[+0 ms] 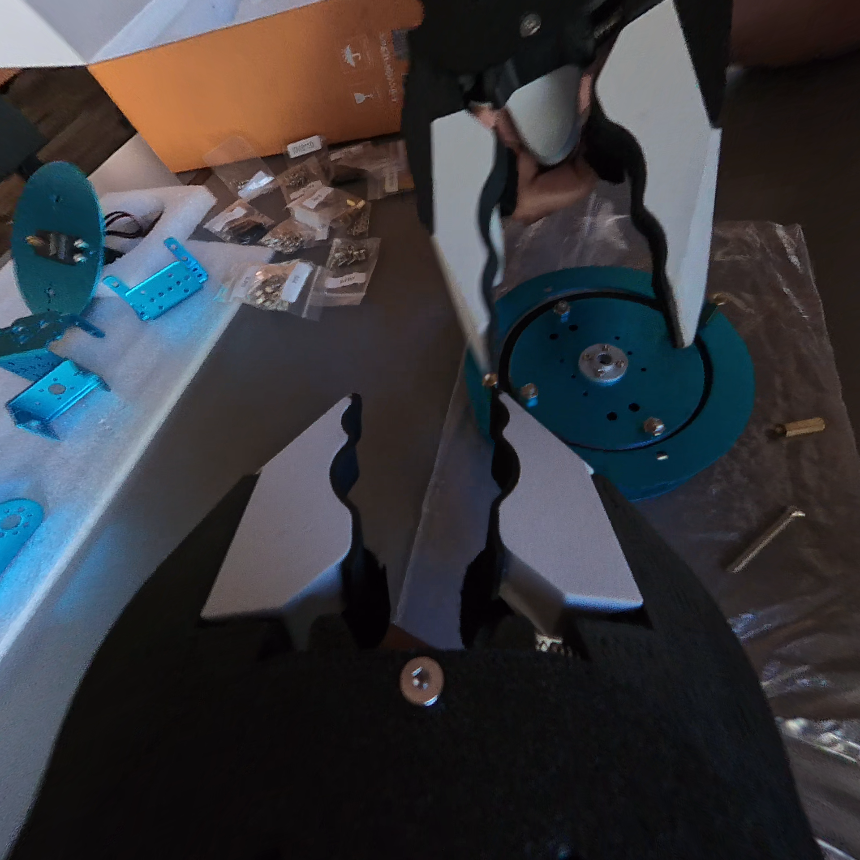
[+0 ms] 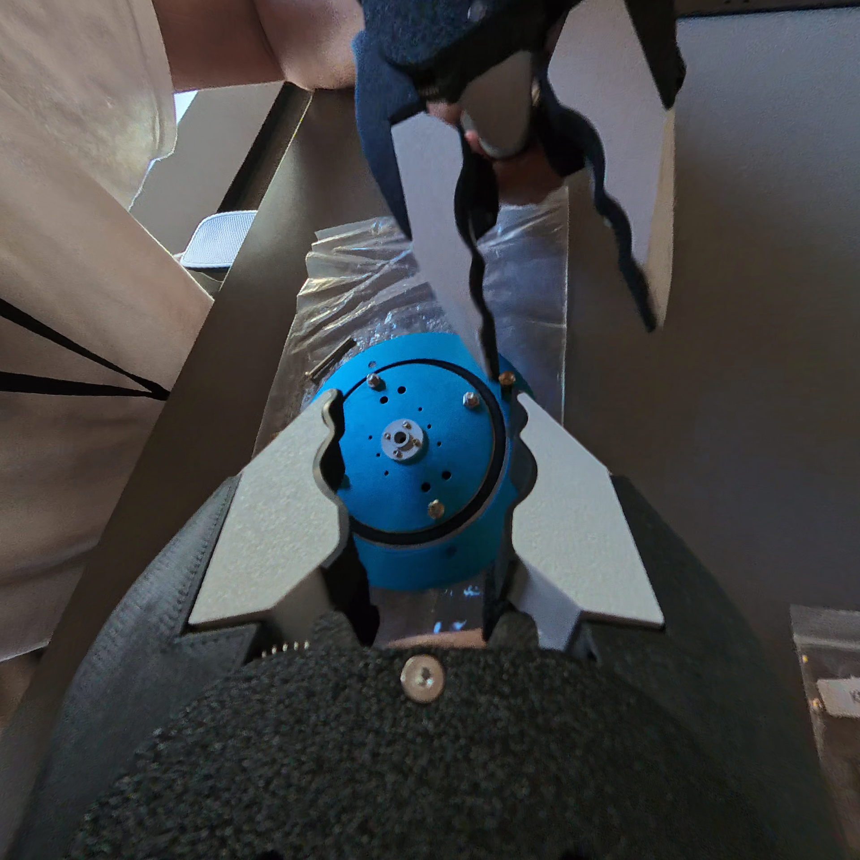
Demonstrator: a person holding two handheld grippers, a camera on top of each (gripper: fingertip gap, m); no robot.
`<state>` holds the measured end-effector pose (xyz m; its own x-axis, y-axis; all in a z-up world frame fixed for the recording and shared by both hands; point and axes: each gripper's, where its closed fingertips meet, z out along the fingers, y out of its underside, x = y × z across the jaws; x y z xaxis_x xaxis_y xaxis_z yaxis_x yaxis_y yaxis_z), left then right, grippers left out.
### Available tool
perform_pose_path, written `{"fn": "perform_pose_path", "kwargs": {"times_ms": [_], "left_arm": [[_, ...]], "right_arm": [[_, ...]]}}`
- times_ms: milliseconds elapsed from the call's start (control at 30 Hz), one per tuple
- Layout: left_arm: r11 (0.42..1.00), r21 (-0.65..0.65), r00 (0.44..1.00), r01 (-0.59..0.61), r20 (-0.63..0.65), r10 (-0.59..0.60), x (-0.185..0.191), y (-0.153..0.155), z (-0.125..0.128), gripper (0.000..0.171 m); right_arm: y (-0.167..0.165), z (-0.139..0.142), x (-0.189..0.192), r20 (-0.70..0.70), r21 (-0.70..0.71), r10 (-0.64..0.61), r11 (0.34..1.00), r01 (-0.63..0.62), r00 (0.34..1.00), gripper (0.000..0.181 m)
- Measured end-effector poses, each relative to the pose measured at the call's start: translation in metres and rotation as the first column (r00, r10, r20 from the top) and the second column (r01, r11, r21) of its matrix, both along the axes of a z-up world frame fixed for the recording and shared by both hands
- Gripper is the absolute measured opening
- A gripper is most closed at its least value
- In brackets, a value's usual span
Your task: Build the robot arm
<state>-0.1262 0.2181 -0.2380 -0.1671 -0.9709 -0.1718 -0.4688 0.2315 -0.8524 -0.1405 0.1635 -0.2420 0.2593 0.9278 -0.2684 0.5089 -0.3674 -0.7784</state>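
Note:
A round blue metal disc point(image 1: 619, 409) with an inner plate, a silver hub and brass studs lies flat on a clear plastic bag point(image 1: 768, 279) on the dark table. It also fills the middle of the right wrist view point(image 2: 419, 465). My right gripper point(image 2: 426, 400) is open, with its fingertips down on the disc on either side of the hub. In the left wrist view it comes in from the top point(image 1: 586, 353). My left gripper point(image 1: 426, 398) is open and empty. Its right fingertip point(image 1: 500, 419) touches the disc's rim beside a brass stud point(image 1: 488, 379).
A loose brass standoff point(image 1: 798, 426) and a long metal pin point(image 1: 763, 540) lie right of the disc. To the left are a white foam tray point(image 1: 116, 465) with blue brackets point(image 1: 153, 288), small hardware bags point(image 1: 298, 237) and an orange box point(image 1: 260, 83). A person in beige point(image 2: 70, 232) stands close by.

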Motion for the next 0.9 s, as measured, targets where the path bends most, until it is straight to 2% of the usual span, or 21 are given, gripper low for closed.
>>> {"fn": "perform_pose_path", "kwargs": {"times_ms": [33,133,333,400,467,567,700,800,867,900], "left_arm": [[1.0,0.011,1.0,-0.023,0.003,0.023,-0.003,0.006,0.001,0.053],[1.0,-0.025,1.0,-0.014,0.02,0.015,-0.007,0.005,0.006,0.054],[1.0,0.006,1.0,0.015,0.005,-0.015,0.006,-0.005,-0.002,0.056],[1.0,0.007,1.0,-0.011,-0.002,0.011,0.001,0.004,-0.002,0.053],[0.998,0.029,0.999,-0.053,0.006,0.053,-0.005,0.017,0.0,0.052],[1.0,-0.016,0.999,-0.02,0.031,0.021,-0.004,0.007,0.008,0.052],[1.0,0.014,1.0,0.017,0.018,-0.017,0.006,-0.008,0.003,0.053],[1.0,0.011,1.0,0.006,0.004,-0.006,0.004,-0.001,-0.002,0.059],[0.999,0.028,0.999,-0.037,0.002,0.037,0.0,0.011,-0.001,0.053],[0.998,0.035,0.999,-0.044,0.012,0.044,-0.002,0.013,0.001,0.053]], "right_arm": [[-0.003,0.001,0.003,-0.003,-0.007,0.007,1.0,-0.007,1.0,0.062],[0.006,0.003,0.007,-0.019,0.012,-0.039,0.999,0.039,0.999,0.064],[0.002,-0.001,-0.009,-0.007,-0.014,0.01,1.0,-0.01,1.0,0.074],[0.001,-0.002,-0.002,0.013,-0.008,0.0,1.0,0.0,1.0,0.074],[-0.003,0.001,0.004,-0.01,-0.024,0.001,1.0,-0.001,1.0,0.065],[0.006,0.002,0.008,-0.019,-0.011,-0.036,0.999,0.036,0.999,0.068],[0.002,0.001,-0.005,-0.026,-0.036,0.01,0.999,-0.011,1.0,0.069],[0.0,0.0,-0.002,-0.012,-0.023,0.0,1.0,-0.001,1.0,0.075],[-0.002,0.001,0.005,-0.013,-0.03,0.0,1.0,-0.001,1.0,0.066],[0.0,0.003,0.008,-0.024,-0.026,-0.018,1.0,0.017,1.0,0.067]]}}
